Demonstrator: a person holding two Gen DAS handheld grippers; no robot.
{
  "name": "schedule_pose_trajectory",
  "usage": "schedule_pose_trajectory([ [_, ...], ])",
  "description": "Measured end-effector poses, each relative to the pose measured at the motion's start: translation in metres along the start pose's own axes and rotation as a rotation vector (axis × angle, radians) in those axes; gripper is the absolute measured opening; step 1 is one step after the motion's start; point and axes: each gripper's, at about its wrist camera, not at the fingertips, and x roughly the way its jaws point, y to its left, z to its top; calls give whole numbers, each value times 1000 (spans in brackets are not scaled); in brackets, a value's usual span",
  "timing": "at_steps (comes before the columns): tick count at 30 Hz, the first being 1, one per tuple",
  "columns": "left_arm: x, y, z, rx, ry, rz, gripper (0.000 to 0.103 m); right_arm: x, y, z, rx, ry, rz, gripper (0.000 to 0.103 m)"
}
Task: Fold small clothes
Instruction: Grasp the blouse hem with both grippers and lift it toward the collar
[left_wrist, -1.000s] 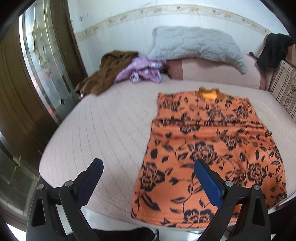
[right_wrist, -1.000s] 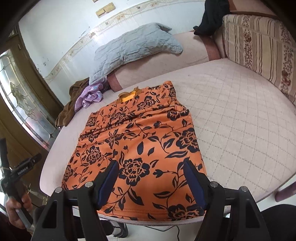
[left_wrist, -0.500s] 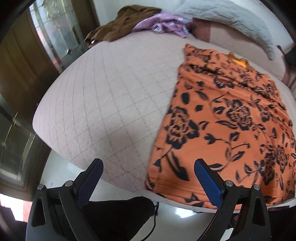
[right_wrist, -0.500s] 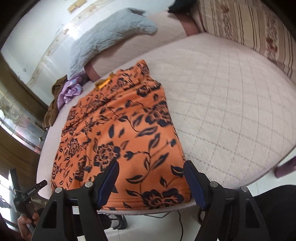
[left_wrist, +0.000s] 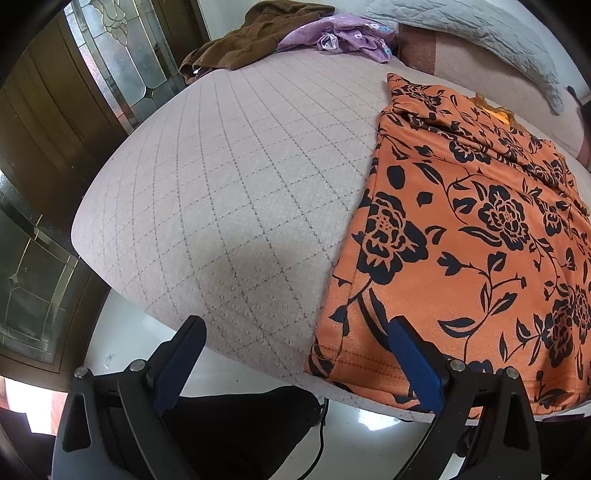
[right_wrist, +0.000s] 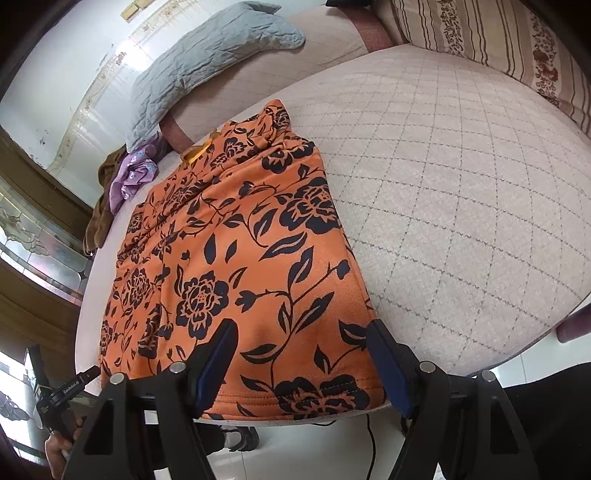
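We've got both tongs wide open, holding nothing. Orange floral top (left_wrist: 480, 229) lies flat on bed (left_wrist: 240, 177); hem corners sit just ahead of left gripper (left_wrist: 295, 354) & right gripper (right_wrist: 303, 354). Looks soft, light, floppy, so we'd pinch the 2 hem corners.

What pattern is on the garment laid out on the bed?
Orange garment with a dark navy-black print of flowers, leaves and vines; clearest in the right wrist view.
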Motion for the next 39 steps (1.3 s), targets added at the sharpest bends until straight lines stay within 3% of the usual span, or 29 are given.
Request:
schedule_pose_trajectory([
  [14, 3, -8, 1, 10, 0, -12, 99, 6, -6, 0, 42, 17, 2, 75],
  [26, 16, 2, 3, -54, 41, -215, 98, 13, -19, 4, 121, 24, 39, 75],
  [31, 20, 7, 9, -74, 56, -265, 76, 15, -29, 6, 178, 27, 68, 76],
  [33, 22, 6, 9, -79, 73, -310, 63, 16, -31, 7, 196, 25, 81, 76],
  [39, 18, -8, 5, -22, 63, -367, 51, 17, -41, 7, 248, 23, 147, 76],
])
